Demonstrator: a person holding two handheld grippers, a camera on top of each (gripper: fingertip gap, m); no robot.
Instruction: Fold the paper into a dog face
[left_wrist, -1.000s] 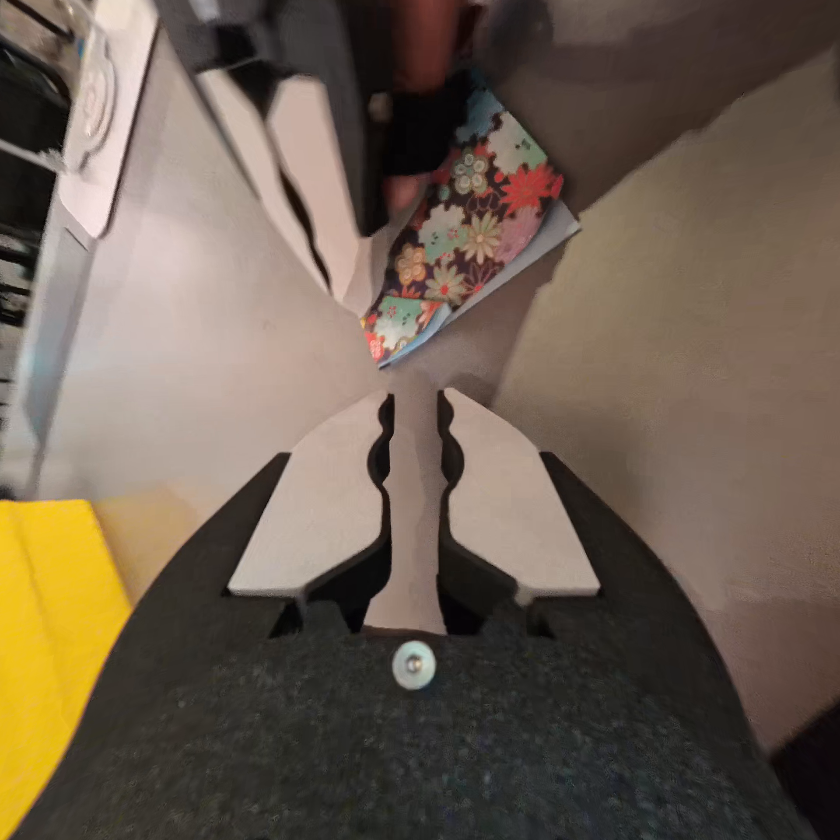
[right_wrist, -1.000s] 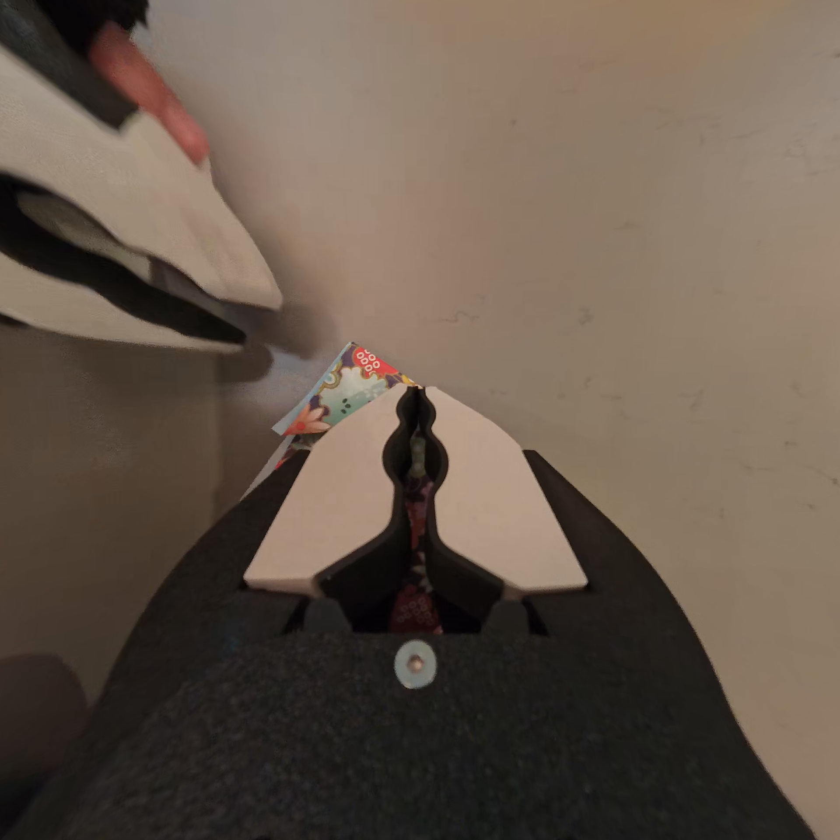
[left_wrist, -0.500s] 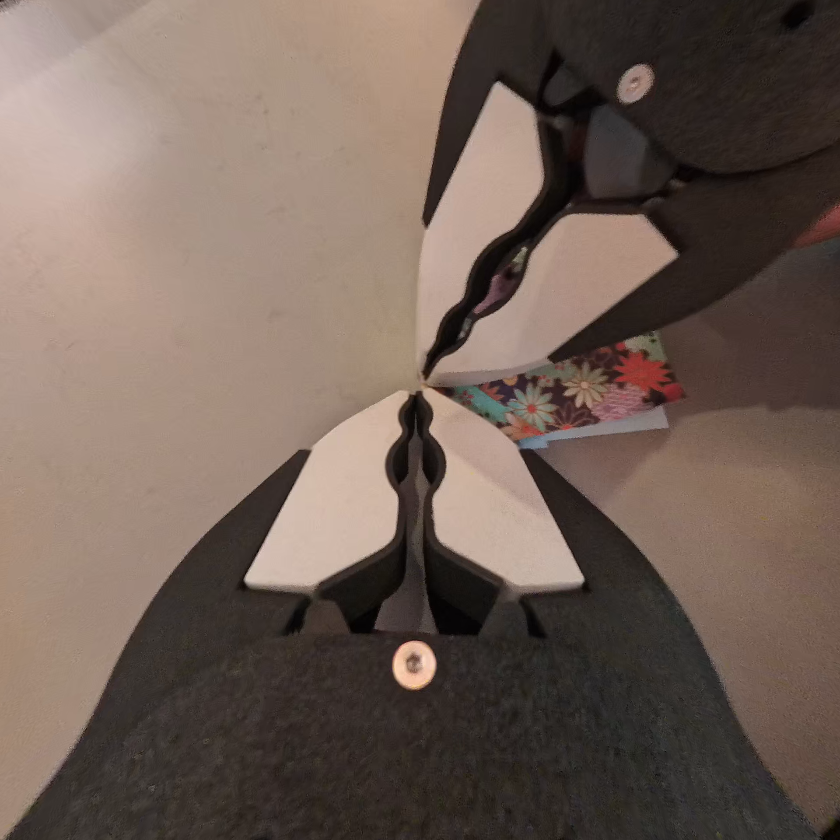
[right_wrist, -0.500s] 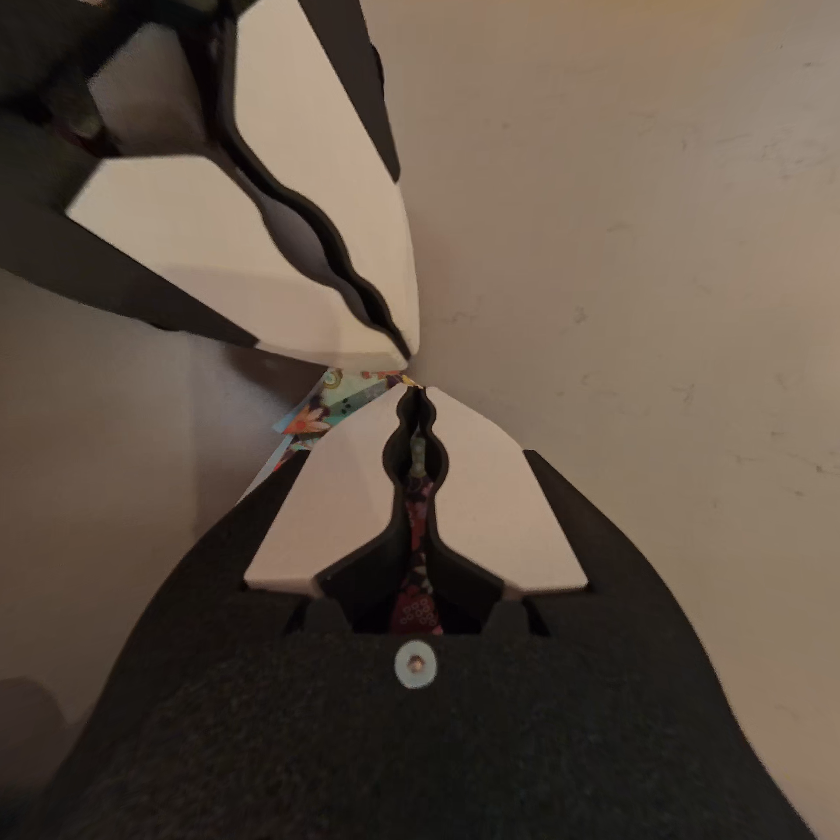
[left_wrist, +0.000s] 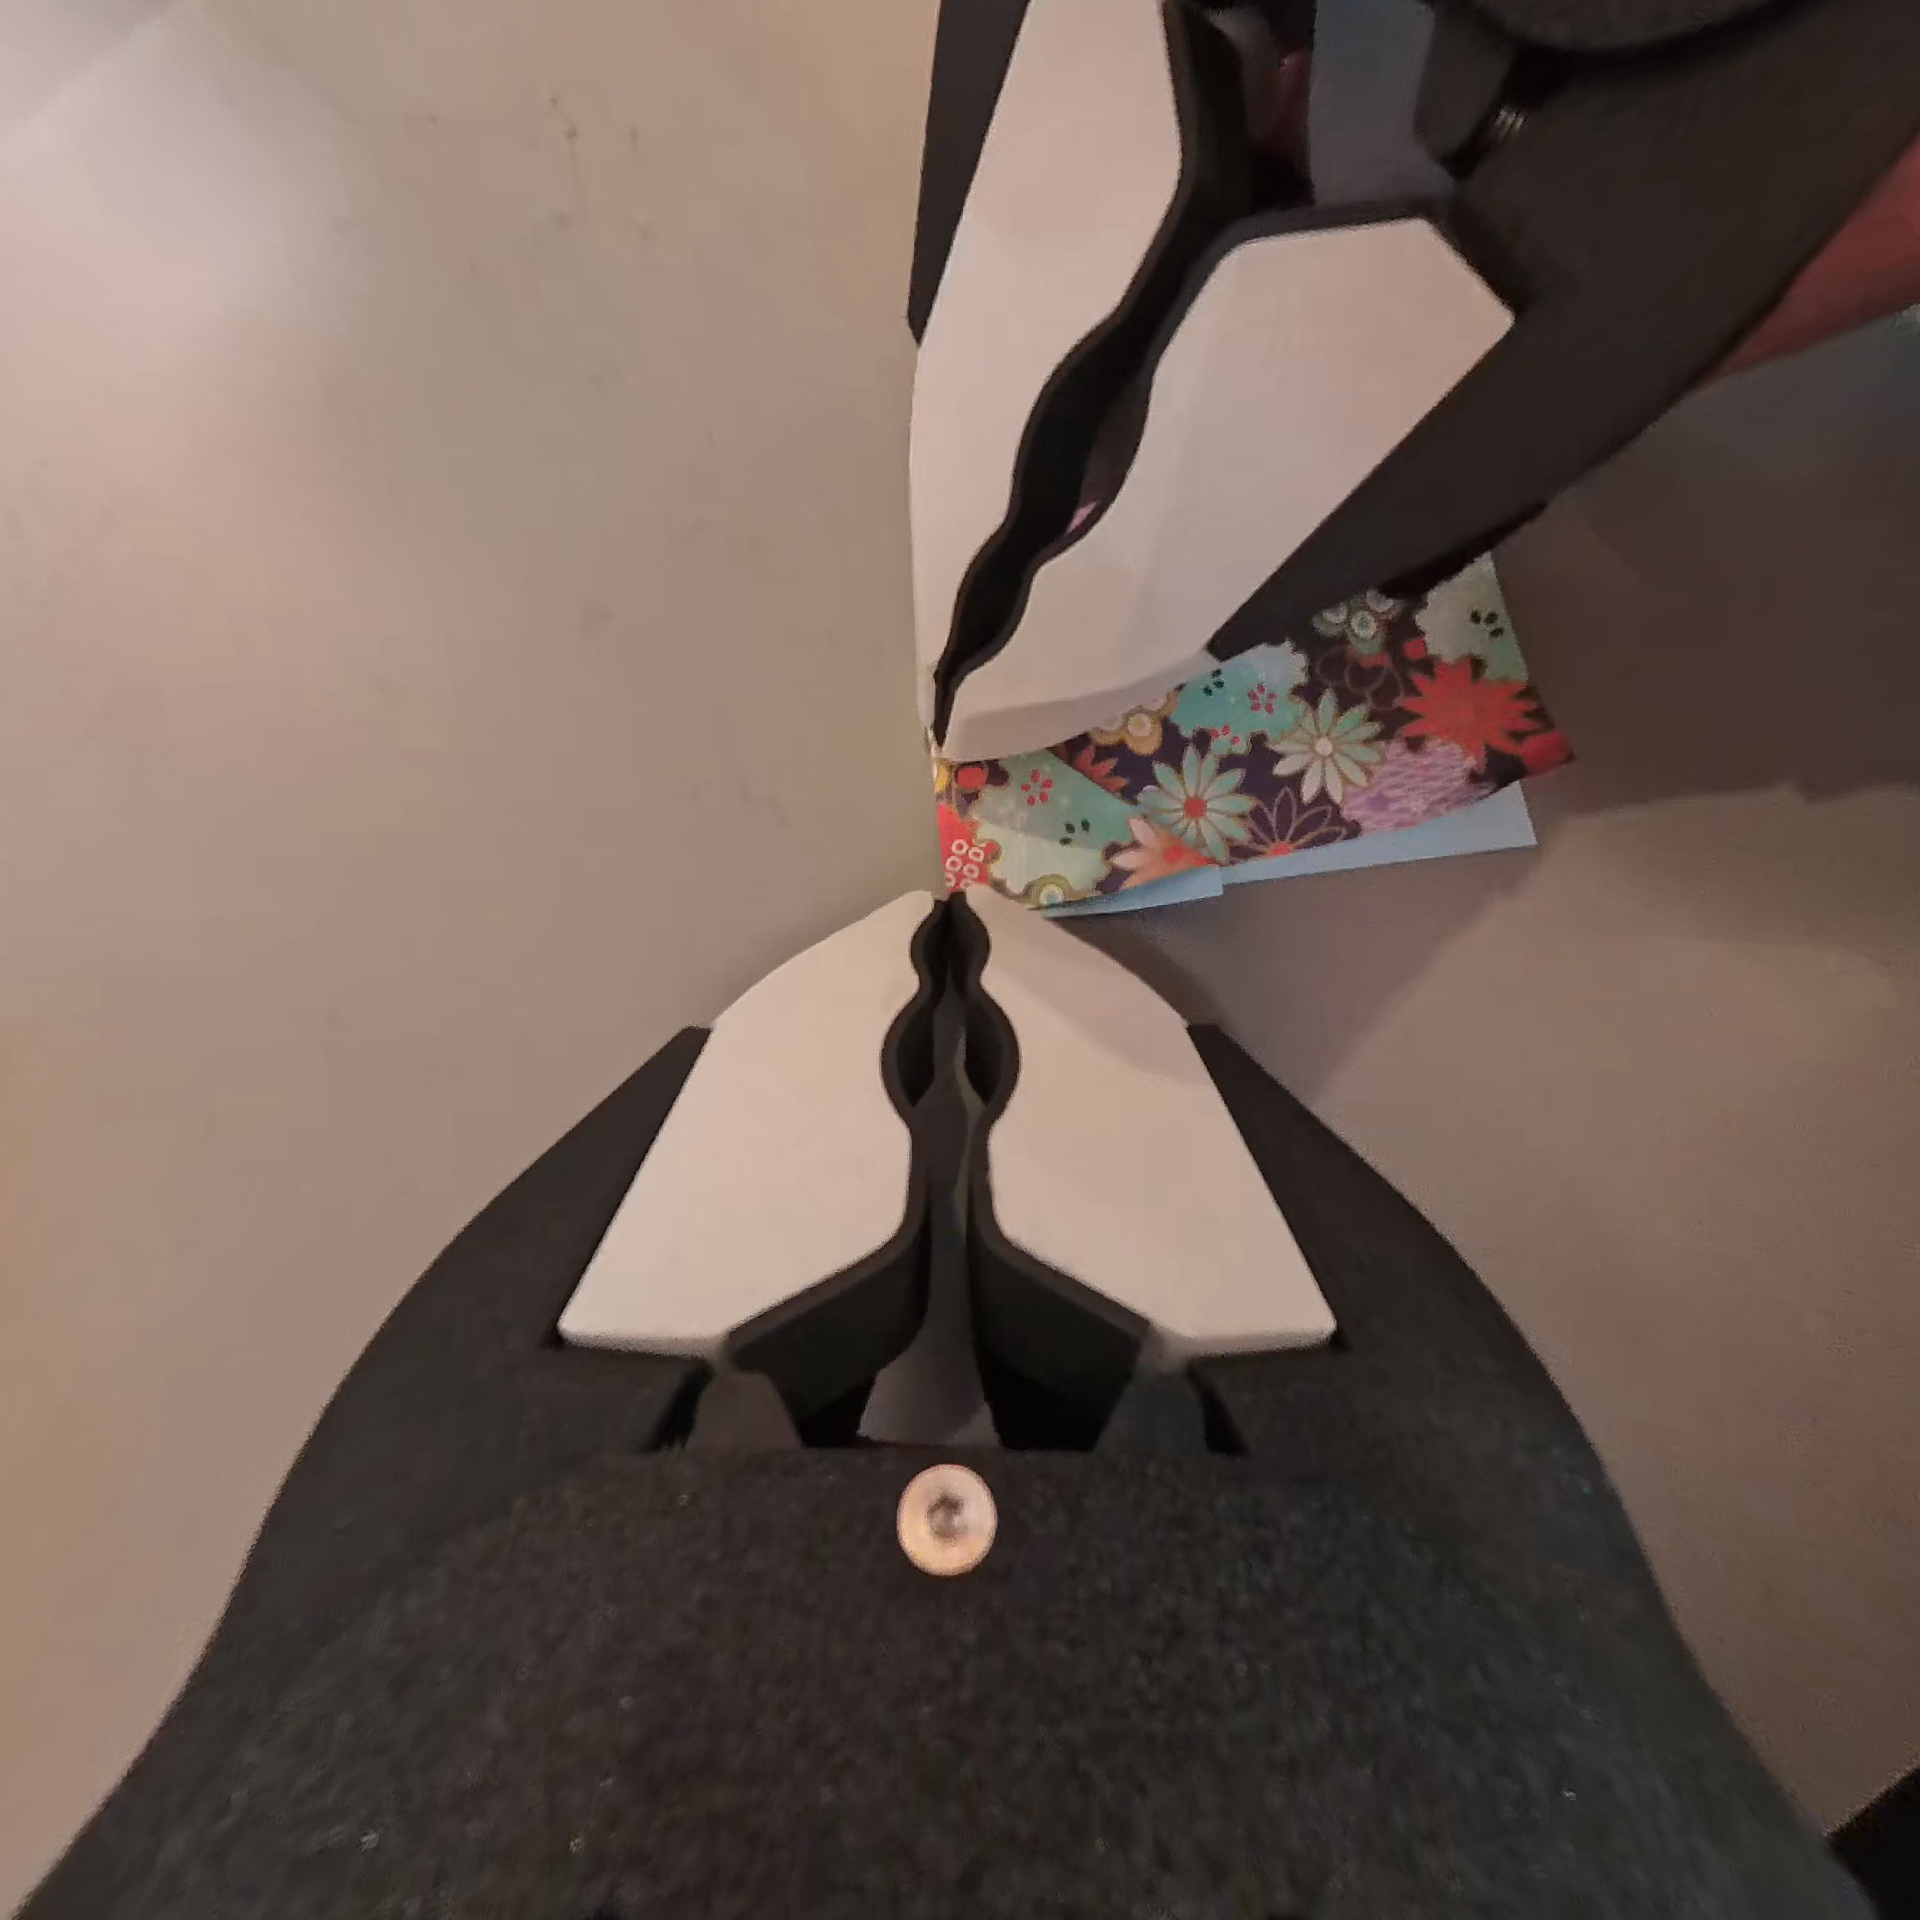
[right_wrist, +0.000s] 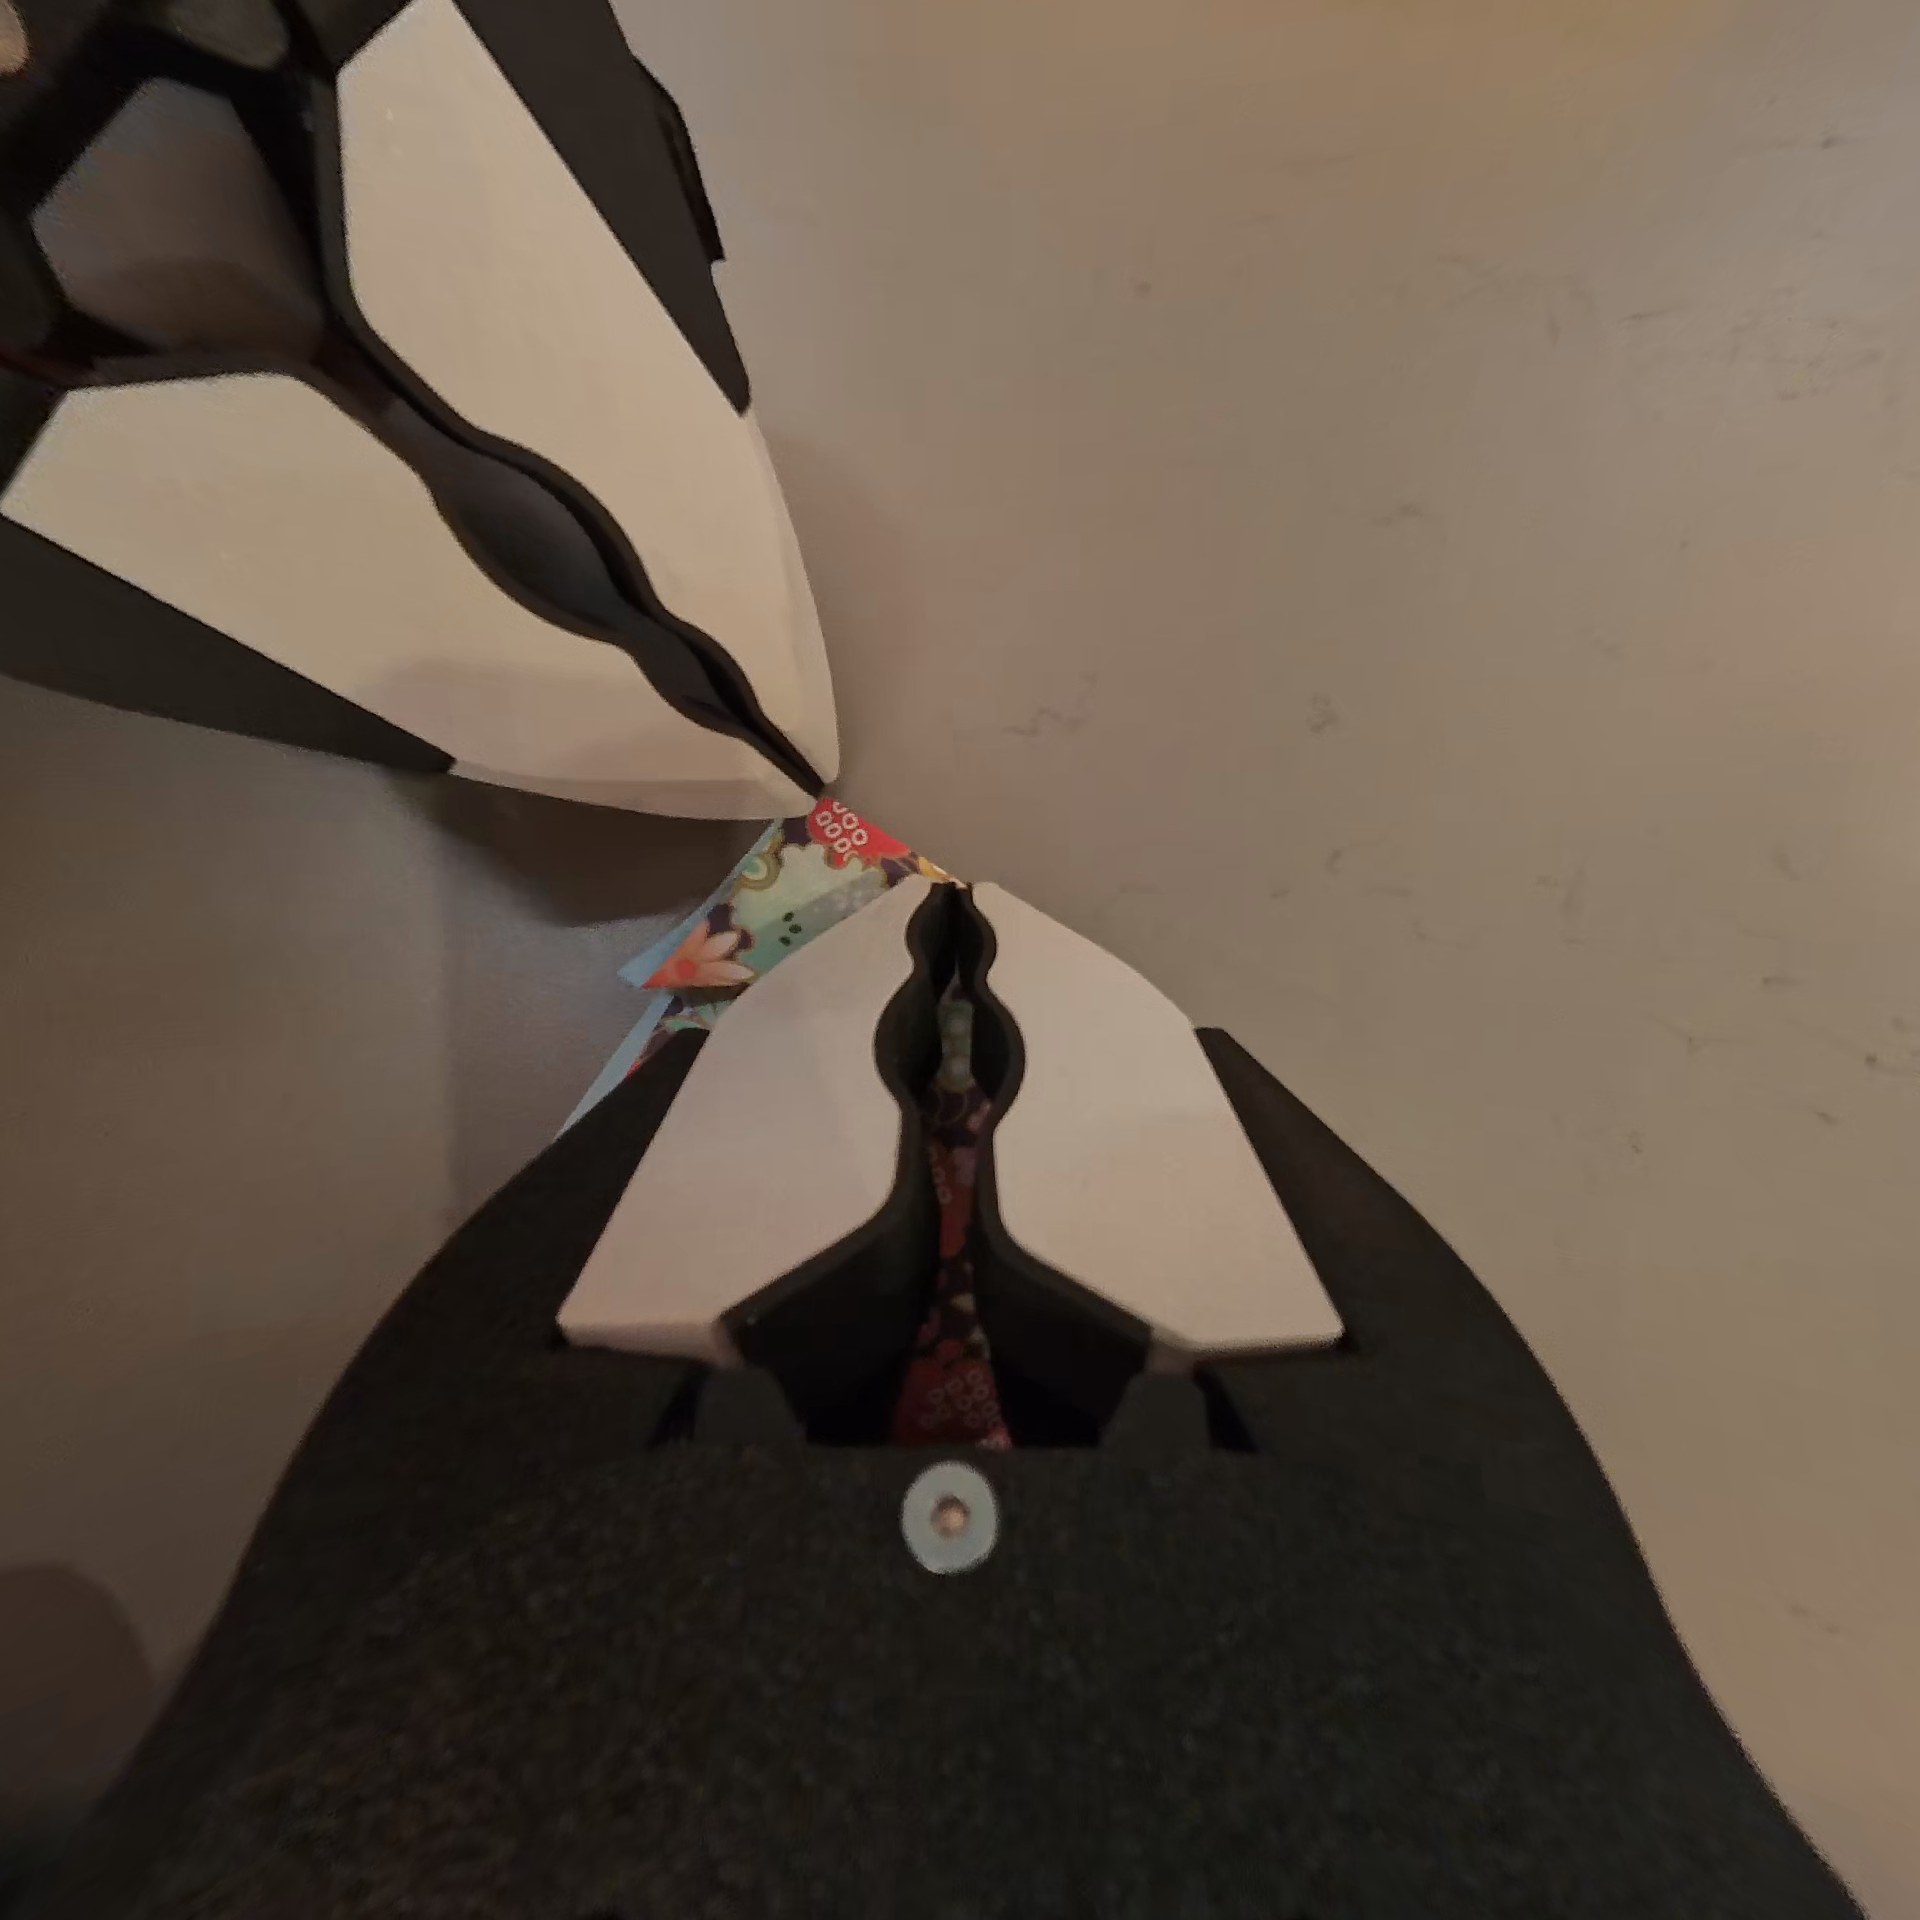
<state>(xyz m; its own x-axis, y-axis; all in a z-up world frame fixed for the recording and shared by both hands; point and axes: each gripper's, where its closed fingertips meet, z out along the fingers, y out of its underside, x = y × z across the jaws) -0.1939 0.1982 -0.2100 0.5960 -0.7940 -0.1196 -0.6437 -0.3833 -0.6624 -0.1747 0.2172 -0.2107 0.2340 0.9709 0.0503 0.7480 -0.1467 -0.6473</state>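
The floral-patterned paper (left_wrist: 1247, 790), pale blue on its back, lies folded on the beige table (left_wrist: 416, 623). My right gripper (right_wrist: 954, 888) is shut on the paper, which runs between its fingers. In the left wrist view it comes in from the top (left_wrist: 940, 727). My left gripper (left_wrist: 945, 906) is shut, with its tips touching the paper's near corner on the folded edge. In the right wrist view it shows at upper left (right_wrist: 821, 788), its tips on the red corner of the paper (right_wrist: 800, 894). Most of the paper is hidden under my right gripper there.
The beige table top (right_wrist: 1455, 520) has faint scuffs and stretches to the left and far side of the paper. A dark patch shows at the lower right corner of the left wrist view (left_wrist: 1881, 1808). The grippers are tip to tip, or close to it.
My left gripper has closed and swung in from beside the paper to its folded edge. Its tips met the right gripper's tips, then slid a short way apart along the edge. The right gripper kept hold.
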